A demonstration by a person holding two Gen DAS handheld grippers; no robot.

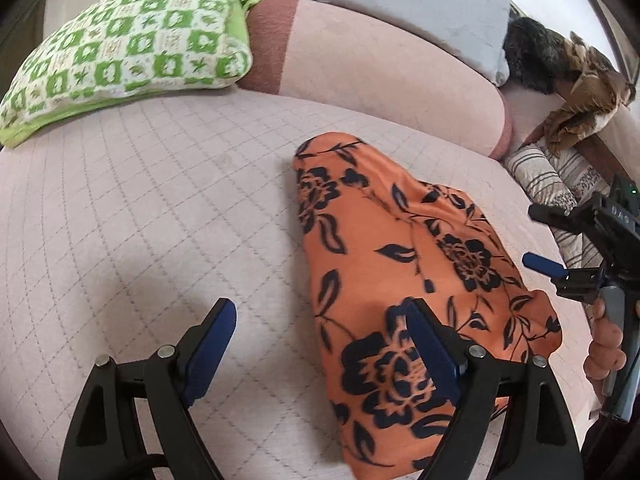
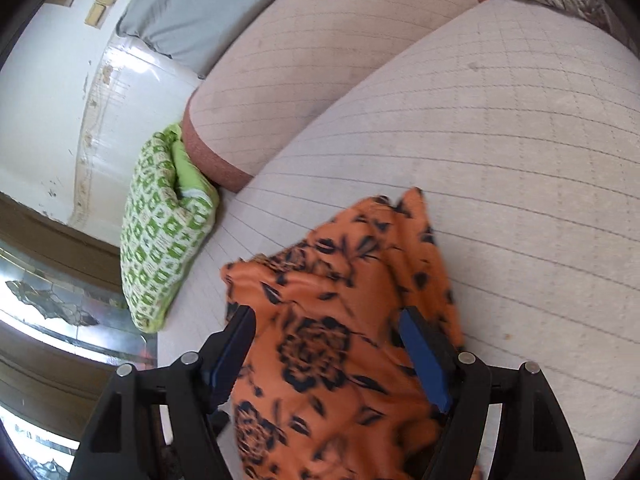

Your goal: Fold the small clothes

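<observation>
An orange cloth with a dark flower print lies folded into a long shape on the quilted pale pink bedcover. My left gripper hovers open over the cloth's near left edge; its right finger is above the fabric and its left finger above bare cover. My right gripper stands open at the cloth's right side, held by a hand. In the right wrist view the same gripper has its jaws wide apart above the orange cloth, and the pads do not press on it.
A green patterned pillow lies at the far left, and a pink bolster runs along the back with a grey pillow behind it. A striped cushion and dark brown fabric sit at the right. The bed's edge and the floor are beyond the green pillow.
</observation>
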